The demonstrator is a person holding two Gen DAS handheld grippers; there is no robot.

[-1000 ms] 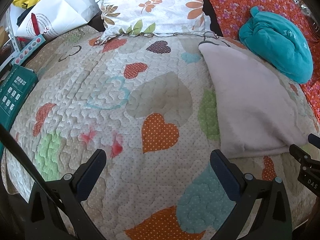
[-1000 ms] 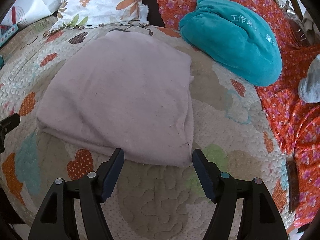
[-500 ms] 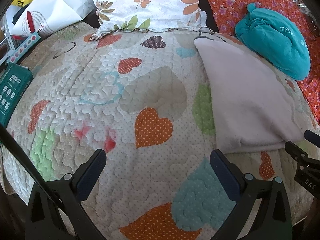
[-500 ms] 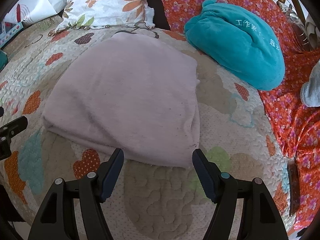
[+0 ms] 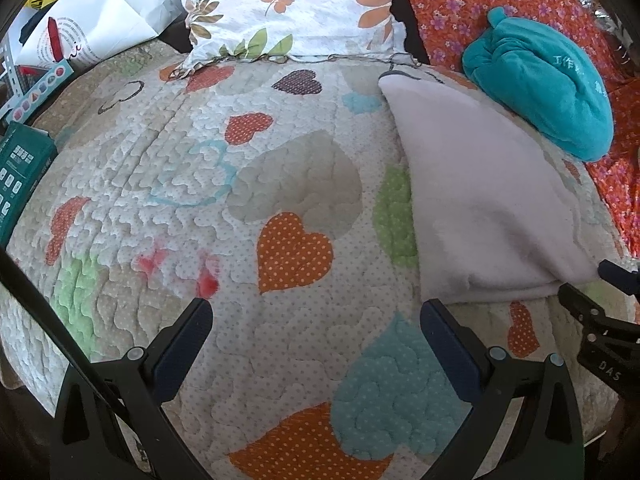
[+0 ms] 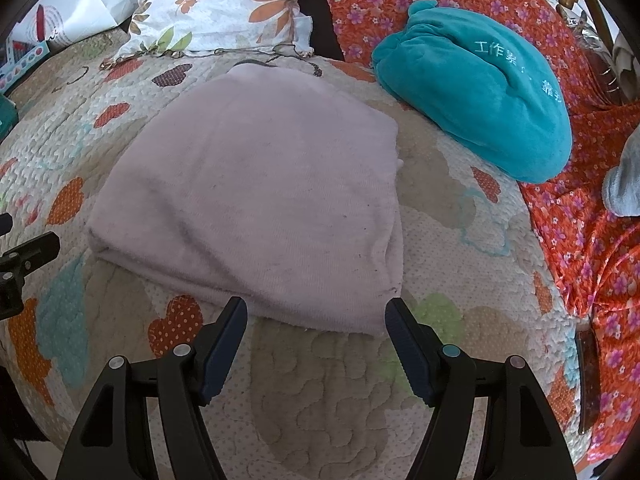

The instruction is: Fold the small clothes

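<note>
A folded pale pink cloth (image 6: 260, 200) lies flat on the heart-patterned quilt (image 6: 328, 392); it also shows at the right of the left wrist view (image 5: 480, 208). My right gripper (image 6: 316, 320) is open and empty, its fingertips just short of the cloth's near edge. My left gripper (image 5: 316, 320) is open and empty over bare quilt (image 5: 200, 184), to the left of the cloth. The right gripper's tip shows at the right edge of the left wrist view (image 5: 600, 320).
A teal plush bundle (image 6: 480, 96) lies beyond the cloth on an orange floral spread (image 6: 580, 240). A floral pillow (image 5: 288, 4) sits at the back. A white bag (image 5: 92, 20) and a green box (image 5: 20, 176) are at the far left.
Both grippers have drawn back slightly toward me from the cloth, still open. The cloth has not moved.
</note>
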